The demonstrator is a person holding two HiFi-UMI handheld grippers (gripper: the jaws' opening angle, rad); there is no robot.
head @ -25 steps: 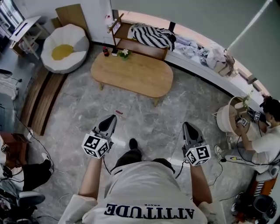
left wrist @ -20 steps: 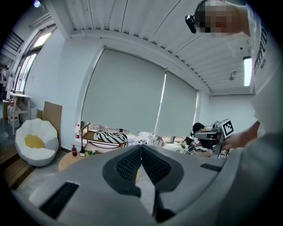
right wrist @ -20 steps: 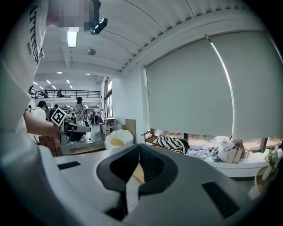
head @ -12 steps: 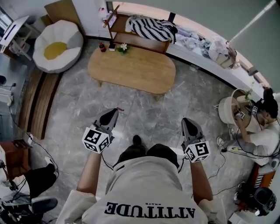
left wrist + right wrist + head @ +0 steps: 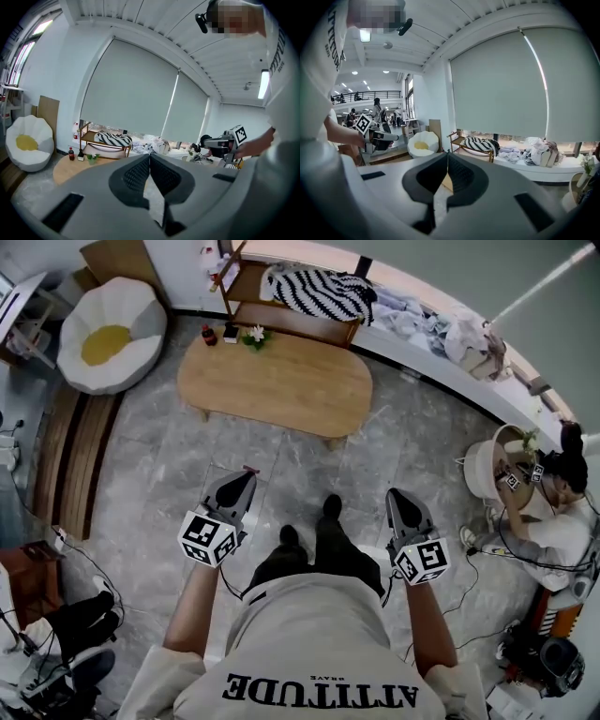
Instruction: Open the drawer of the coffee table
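The oval wooden coffee table (image 5: 277, 381) stands on the grey stone floor ahead of me, and I see no drawer on it from above. It also shows low at the left of the left gripper view, coffee table (image 5: 63, 169). My left gripper (image 5: 242, 480) is held out over the floor, well short of the table, its jaws shut with nothing between them, as the left gripper (image 5: 149, 155) also shows in its own view. My right gripper (image 5: 396, 497) is level with it on the right, also shut and empty, right gripper (image 5: 447, 153).
A red-capped bottle (image 5: 208, 334) and a small plant (image 5: 255, 334) stand at the table's far left end. Behind it is a wooden shelf with a striped cushion (image 5: 314, 292). A white and yellow beanbag chair (image 5: 103, 334) sits far left. A seated person (image 5: 553, 507) and a round white stand (image 5: 483, 474) are at the right.
The person has stepped forward, one foot now ahead of the other. Both grippers have been carried along toward the table and a little lower, jaws still shut.
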